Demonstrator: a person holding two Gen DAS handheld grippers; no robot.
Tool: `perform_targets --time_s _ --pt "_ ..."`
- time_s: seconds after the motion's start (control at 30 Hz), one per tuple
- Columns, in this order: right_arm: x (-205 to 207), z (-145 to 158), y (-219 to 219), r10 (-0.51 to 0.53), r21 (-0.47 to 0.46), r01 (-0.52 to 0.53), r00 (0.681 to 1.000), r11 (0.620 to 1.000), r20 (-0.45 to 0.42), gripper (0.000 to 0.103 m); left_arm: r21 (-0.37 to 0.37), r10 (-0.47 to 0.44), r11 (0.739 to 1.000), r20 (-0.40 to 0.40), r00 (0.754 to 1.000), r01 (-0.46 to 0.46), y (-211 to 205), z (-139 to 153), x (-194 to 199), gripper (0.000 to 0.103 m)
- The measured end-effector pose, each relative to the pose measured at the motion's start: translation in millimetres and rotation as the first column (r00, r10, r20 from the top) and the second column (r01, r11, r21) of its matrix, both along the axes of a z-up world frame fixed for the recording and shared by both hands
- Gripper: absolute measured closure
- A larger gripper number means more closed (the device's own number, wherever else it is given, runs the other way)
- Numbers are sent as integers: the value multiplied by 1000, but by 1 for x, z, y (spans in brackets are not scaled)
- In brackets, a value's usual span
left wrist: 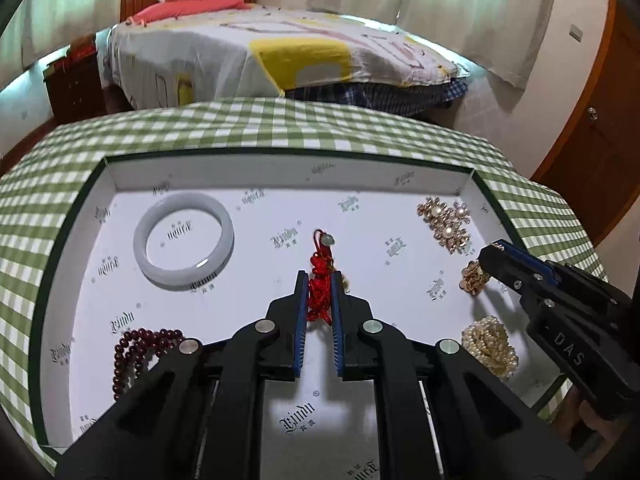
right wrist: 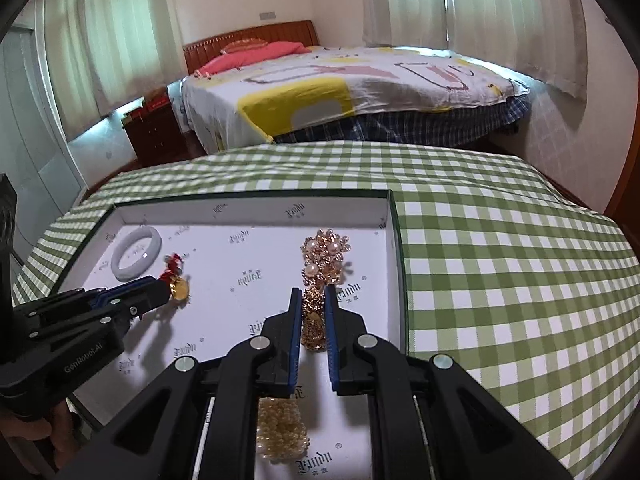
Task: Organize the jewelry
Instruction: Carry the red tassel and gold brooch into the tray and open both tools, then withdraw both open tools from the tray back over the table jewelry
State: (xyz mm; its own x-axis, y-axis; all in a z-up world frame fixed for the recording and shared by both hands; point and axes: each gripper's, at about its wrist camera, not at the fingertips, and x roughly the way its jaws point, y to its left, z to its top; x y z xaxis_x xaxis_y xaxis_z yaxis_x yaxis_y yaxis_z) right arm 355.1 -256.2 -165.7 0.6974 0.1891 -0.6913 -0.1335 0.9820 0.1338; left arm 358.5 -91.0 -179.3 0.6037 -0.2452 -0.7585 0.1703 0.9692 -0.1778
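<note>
My left gripper (left wrist: pixel 319 276) is shut on a red knotted cord charm (left wrist: pixel 319 294) with a pale bead at its far end; in the right wrist view a gold coin (right wrist: pixel 178 288) hangs from it. My right gripper (right wrist: pixel 313 292) is shut on a gold chain ornament (right wrist: pixel 313 320). Both are low over a white tray (left wrist: pixel 280 153) with a dark green rim. In the tray lie a pale jade bangle (left wrist: pixel 184 242), dark red beads (left wrist: pixel 140 350), a pearl-and-gold brooch (left wrist: pixel 444 222) and a coiled pearl bracelet (left wrist: pixel 490 344).
The tray sits on a table with a green checked cloth (right wrist: pixel 500 280) that extends to its right. Beyond the table stands a bed (right wrist: pixel 360 80) with a dark wooden nightstand (right wrist: pixel 154 132) beside it. A wooden door (left wrist: pixel 600 140) is at the far right.
</note>
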Motion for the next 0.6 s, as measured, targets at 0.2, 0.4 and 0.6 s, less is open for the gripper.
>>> perform_targets --time_s 0.2,0.4,0.6 --pt "3 -2 -1 -1 5 1 1000 1000 -21 89 -9 -7 1000 -21 1000 6 0 -2 0 84" --pt "1 -1 -3 -9 6 9 1000 1000 -15 72 -15 -14 1000 -22 1000 14 -2 0 -1 61" --pt "-4 7 -5 -13 16 13 1000 1000 20 67 -25 -9 1000 4 1000 9 0 11 -7 46"
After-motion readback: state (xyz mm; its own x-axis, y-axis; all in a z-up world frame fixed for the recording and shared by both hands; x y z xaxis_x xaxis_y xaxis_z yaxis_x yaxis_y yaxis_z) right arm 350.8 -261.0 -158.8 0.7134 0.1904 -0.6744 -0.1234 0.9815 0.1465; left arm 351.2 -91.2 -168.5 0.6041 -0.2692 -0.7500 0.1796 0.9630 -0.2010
